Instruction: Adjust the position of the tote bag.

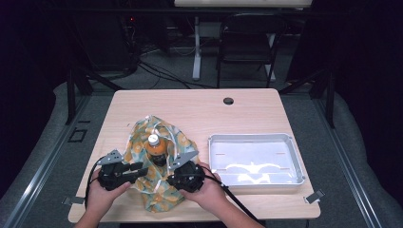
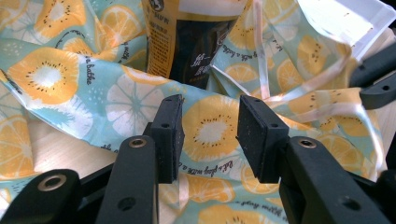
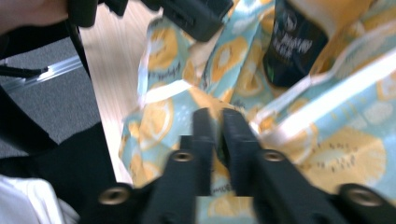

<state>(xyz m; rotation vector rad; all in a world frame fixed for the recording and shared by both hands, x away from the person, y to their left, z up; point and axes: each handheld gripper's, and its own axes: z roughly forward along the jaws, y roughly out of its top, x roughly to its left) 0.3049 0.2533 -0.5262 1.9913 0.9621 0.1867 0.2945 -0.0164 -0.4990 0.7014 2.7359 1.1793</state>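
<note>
Left claw point(image 1: 135, 172) is sitting wide at the near-left edge of the lemon-print bag point(image 1: 159, 190), pads point(image 2: 168, 135) apart over the fabric, not pinching. Orange bottle point(image 1: 155, 148) is standing inside the bag, mid-desk point(image 1: 190, 102). Right claw point(image 1: 173, 179) is clamping a fold of bag. Empty tray point(image 1: 294, 164) is lying at right.

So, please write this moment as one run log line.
left claw: open over lemon bag | right claw: shut on lemon bag | bottle: upright in bag | tray: empty
</note>
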